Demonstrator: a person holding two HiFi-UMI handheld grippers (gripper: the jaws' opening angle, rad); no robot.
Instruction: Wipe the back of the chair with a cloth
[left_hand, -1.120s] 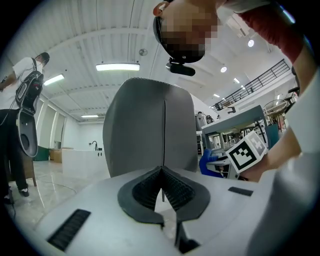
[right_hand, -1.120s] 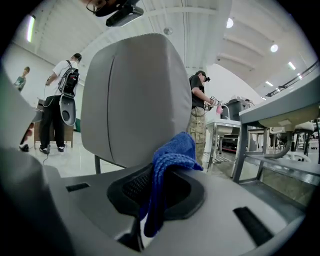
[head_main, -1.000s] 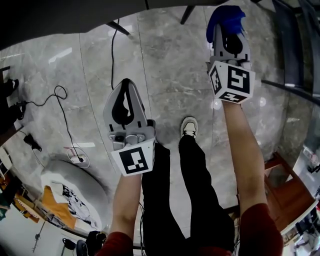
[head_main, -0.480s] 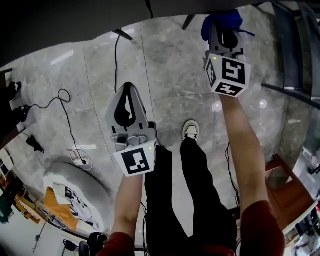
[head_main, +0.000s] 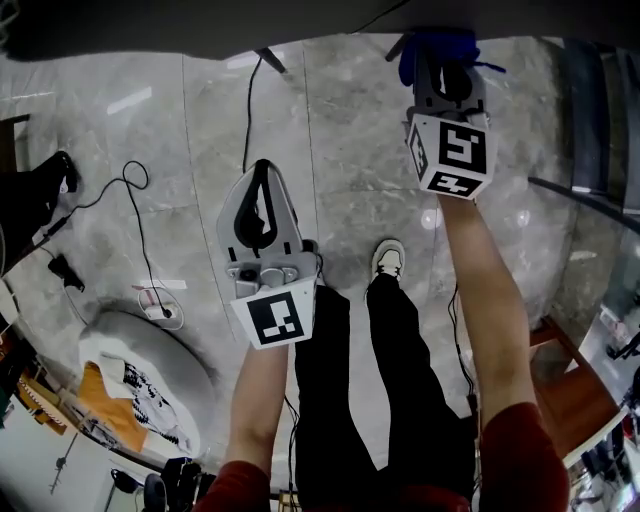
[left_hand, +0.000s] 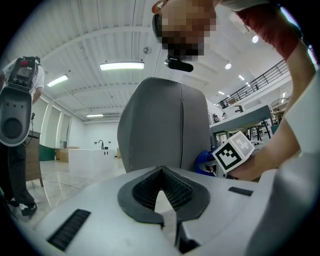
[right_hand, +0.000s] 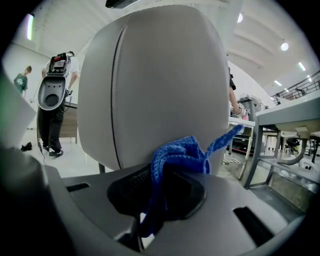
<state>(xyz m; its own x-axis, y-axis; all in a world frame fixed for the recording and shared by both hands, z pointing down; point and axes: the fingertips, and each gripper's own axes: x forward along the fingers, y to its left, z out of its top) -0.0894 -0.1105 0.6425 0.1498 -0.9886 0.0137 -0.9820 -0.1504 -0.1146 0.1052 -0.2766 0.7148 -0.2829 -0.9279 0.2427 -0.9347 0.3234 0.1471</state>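
my right gripper is at the top right of the head view, clenched on the blue cloth, which bunches out past its tips. in the right gripper view the cloth runs down between the jaws. its bunched end sits right up at the lower edge of the grey chair back, which fills the middle of the frame. i cannot tell whether the two touch. one loose strand of the cloth sticks out toward the right.

my left gripper is left of centre in the head view, over the grey marble floor and well apart from the right one. its jaws are pressed together at the tips and hold nothing. in the left gripper view the chair back stands upright in the middle of the frame, beyond the tips. the right gripper's marker cube shows at the chair back's lower right, with a bit of the blue cloth just left of it. a black cable lies on the floor at the left of the head view.
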